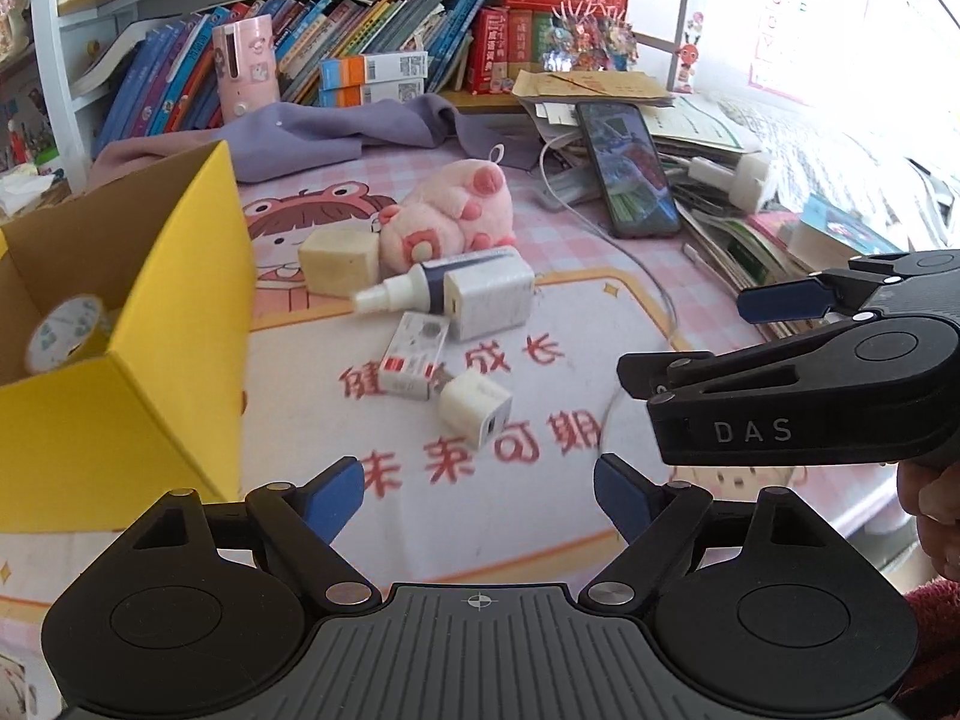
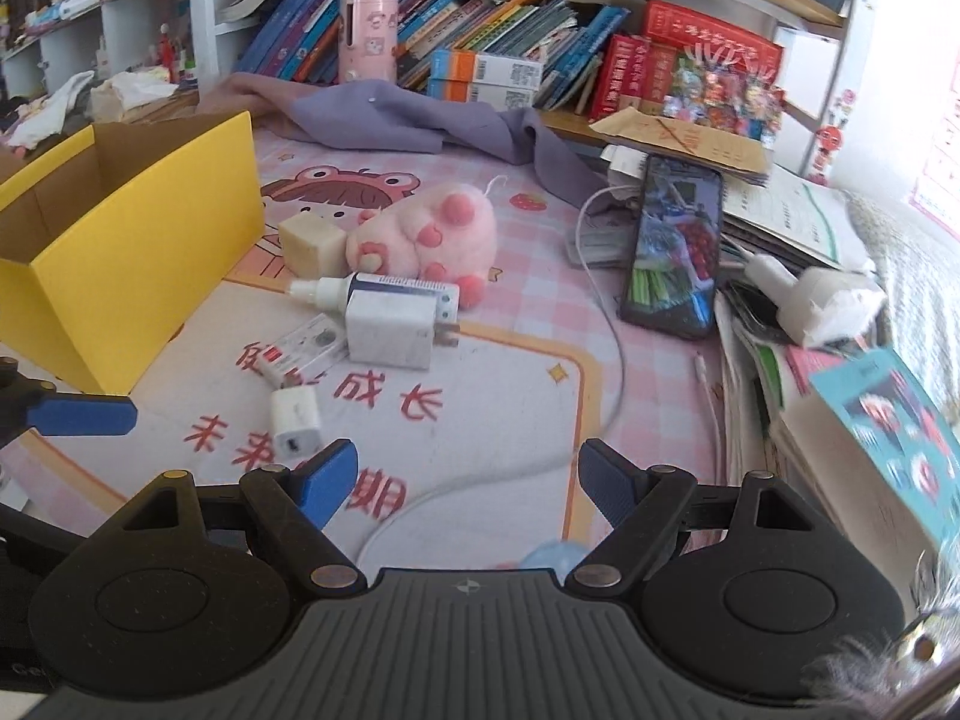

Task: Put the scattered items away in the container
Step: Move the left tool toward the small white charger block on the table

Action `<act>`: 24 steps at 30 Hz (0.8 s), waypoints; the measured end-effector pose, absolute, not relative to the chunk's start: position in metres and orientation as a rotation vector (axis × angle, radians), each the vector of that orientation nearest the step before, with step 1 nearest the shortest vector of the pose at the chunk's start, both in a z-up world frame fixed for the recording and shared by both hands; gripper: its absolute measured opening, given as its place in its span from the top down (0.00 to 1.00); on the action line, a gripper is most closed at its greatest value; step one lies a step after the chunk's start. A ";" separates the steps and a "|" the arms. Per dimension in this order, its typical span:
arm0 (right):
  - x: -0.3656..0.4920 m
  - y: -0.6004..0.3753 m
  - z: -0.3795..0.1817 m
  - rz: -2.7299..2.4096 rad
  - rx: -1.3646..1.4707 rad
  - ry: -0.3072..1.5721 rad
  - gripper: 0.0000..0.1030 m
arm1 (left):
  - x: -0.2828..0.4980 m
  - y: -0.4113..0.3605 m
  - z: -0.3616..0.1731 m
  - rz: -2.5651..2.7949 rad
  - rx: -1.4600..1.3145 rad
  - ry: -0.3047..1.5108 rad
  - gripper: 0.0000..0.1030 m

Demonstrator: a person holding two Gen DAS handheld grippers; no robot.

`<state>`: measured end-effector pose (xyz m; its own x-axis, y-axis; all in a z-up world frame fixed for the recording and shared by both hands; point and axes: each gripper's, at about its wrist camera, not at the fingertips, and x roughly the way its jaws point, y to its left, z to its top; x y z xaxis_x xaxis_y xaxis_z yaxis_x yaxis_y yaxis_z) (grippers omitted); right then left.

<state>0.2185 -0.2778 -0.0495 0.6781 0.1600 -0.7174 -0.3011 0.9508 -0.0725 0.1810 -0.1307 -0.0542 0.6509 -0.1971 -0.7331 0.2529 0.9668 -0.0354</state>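
Items I'm counting on the mat: two chargers [image 1: 489,294] [image 1: 476,408], one spray bottle [image 1: 396,291], one plush [image 1: 450,216]; left gripper [image 1: 480,495] and right gripper [image 2: 462,480] hovering wide open, empty.

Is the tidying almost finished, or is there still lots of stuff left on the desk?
Just started. Done: one tape roll sits in the yellow box. In hand: nothing; the left gripper and right gripper are both open and empty. Left on the mat: pink plush, beige block, spray bottle, big charger, small packet, small charger.
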 end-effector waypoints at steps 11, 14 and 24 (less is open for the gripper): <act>0.280 -0.268 -0.057 0.411 -0.171 0.813 0.22 | 0.219 -0.152 -0.075 -0.138 0.025 0.863 0.34; 0.291 -0.262 -0.060 0.445 -0.184 0.819 0.23 | 0.225 -0.155 -0.079 -0.111 0.015 0.876 0.35; 0.324 -0.252 -0.074 0.460 -0.158 0.869 0.23 | 0.243 -0.164 -0.089 -0.075 -0.002 0.909 0.39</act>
<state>0.3236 -0.2522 -0.0742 0.5549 0.3248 -0.7659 -0.4511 0.8910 0.0510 0.2427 -0.1637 -0.0890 0.6125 -0.0655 -0.7878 0.0638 0.9974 -0.0334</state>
